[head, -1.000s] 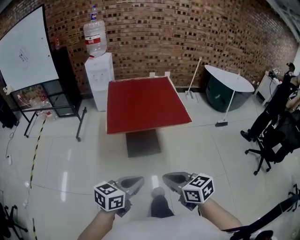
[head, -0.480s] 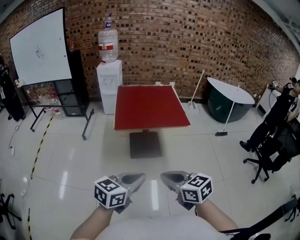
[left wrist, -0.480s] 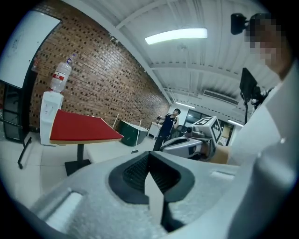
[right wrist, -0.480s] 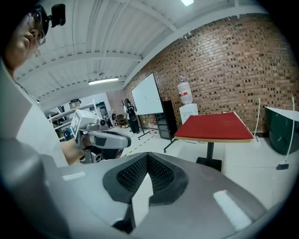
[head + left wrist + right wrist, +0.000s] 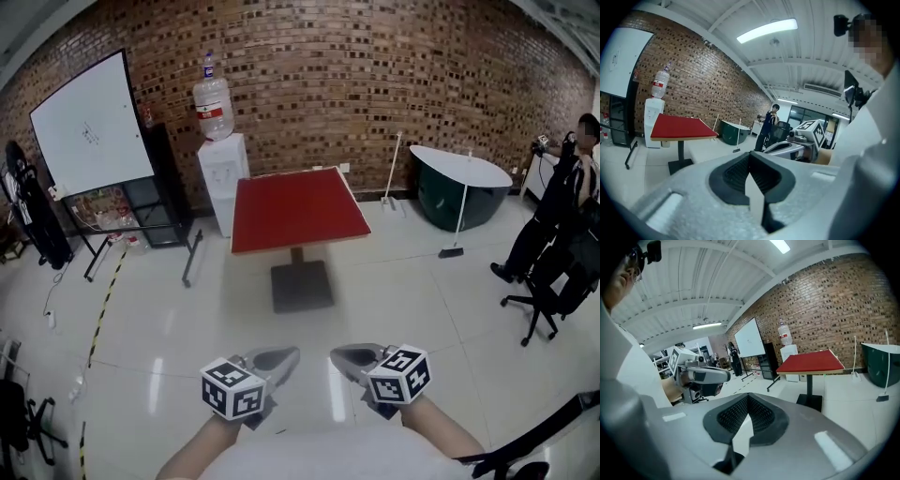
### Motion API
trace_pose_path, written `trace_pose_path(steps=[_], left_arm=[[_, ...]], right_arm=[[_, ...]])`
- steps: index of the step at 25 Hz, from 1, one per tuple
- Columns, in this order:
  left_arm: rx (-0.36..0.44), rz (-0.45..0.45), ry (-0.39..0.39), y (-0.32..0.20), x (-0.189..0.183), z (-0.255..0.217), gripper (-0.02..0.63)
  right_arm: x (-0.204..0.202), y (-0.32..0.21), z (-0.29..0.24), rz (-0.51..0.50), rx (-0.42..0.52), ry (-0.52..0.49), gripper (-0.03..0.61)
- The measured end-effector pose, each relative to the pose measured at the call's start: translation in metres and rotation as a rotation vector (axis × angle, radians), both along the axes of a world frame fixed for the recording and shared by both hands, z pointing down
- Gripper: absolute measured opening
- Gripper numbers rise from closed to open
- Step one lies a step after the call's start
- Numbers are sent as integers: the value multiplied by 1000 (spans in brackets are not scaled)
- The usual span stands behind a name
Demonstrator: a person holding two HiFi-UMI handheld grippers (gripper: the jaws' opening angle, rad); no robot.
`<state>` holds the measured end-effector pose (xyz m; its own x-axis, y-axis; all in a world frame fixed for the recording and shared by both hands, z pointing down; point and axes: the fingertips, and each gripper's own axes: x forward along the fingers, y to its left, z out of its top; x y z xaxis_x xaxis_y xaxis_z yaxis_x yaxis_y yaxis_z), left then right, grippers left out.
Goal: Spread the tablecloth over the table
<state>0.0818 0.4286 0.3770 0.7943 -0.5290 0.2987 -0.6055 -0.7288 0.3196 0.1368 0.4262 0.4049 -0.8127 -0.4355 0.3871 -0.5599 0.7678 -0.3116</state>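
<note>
Left tongs, right tongs closed, empty; red table ahead, water dispenser apparently touching.

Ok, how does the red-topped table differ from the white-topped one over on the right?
The red-topped table has a square red top; the white-topped table has a rounded white one. The red-topped table stands on a thin central post over a flat dark base plate; the white-topped table sits on a bulky dark green base. Both stand on the pale tiled floor near the brick wall.
</note>
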Motion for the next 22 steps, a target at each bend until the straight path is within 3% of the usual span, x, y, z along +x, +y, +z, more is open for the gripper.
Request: trace_pose_path(steps=[9, 22], left_arm=[[15, 2, -23, 42, 25, -16, 2], [42, -26, -31, 72, 22, -31, 2]], right_arm=[[23, 34, -20, -9, 31, -33, 0], [24, 66, -31, -42, 44, -40, 0]])
